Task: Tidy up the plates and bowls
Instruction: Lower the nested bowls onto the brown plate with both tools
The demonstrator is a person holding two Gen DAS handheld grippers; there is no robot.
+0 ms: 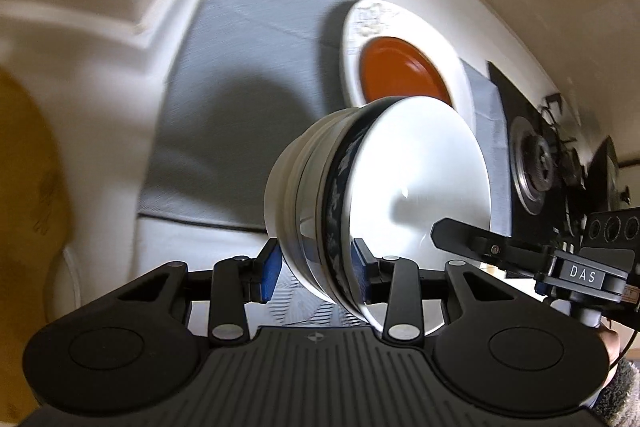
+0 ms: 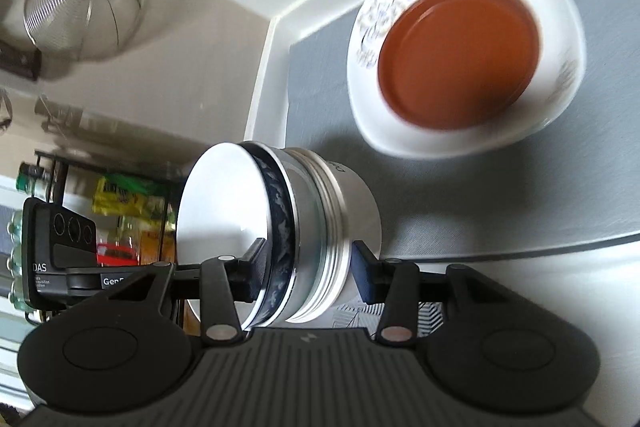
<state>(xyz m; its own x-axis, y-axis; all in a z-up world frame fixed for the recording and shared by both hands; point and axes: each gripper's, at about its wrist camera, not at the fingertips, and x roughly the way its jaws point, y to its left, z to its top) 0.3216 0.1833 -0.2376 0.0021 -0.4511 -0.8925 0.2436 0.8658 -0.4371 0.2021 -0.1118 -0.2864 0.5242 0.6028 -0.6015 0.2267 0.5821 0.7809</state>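
Observation:
A stack of nested bowls (image 1: 360,195), white with a blue patterned one on top, is held tilted above a grey mat (image 1: 240,87). My left gripper (image 1: 316,271) is shut on the stack's near rim. My right gripper (image 2: 308,275) is shut on the same stack (image 2: 280,227) from the opposite side; it also shows in the left wrist view (image 1: 500,247). A white plate (image 1: 368,27) with an orange plate (image 1: 400,75) on it lies on the mat beyond the stack. Both plates also show in the right wrist view, white (image 2: 460,143) and orange (image 2: 460,55).
The mat covers a white counter (image 2: 520,287). A gas stove (image 1: 536,167) is at the right. A metal strainer (image 2: 84,3) hangs on the wall. A shelf with bottles and packets (image 2: 120,219) stands behind the stack.

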